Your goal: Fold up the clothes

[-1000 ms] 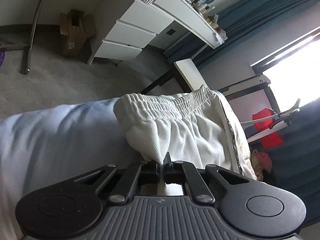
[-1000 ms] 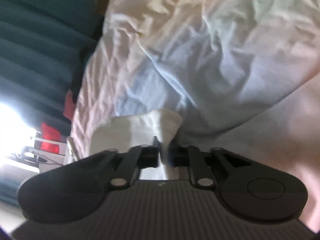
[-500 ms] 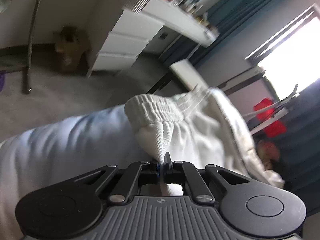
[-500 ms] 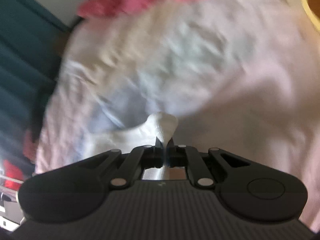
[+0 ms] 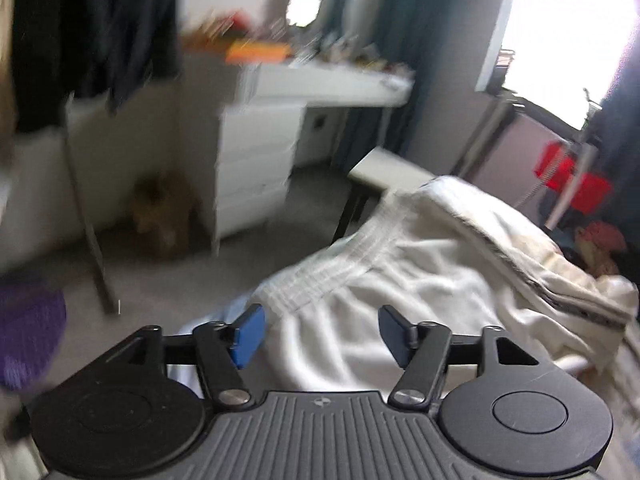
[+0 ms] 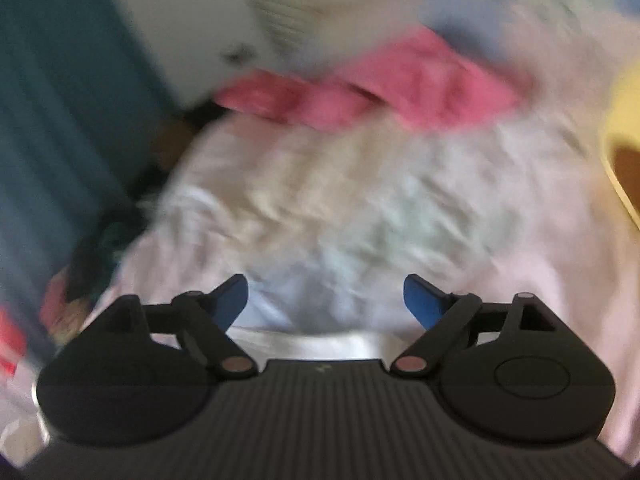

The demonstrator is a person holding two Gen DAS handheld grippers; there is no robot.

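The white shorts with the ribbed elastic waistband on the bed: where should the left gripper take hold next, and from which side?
Probably the thick waistband edge of the white shorts, just ahead of the open left gripper. Come straight forward from the near side: the gathered band is raised at the bed's edge, a firmer ridge than the flat cloth behind it.

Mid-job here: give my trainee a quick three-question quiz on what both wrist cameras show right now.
1. True or false: the left claw is shut on the white shorts.
2. Multiple choice: in the right wrist view, the cloth at the far side of the bed is A) pink, B) green, C) black.
3. Fill in: the right claw is ____.

Key:
1. False; its jaws are wide open, with the shorts lying ahead of it.
2. A, the pink cloth.
3. Open, holding nothing.
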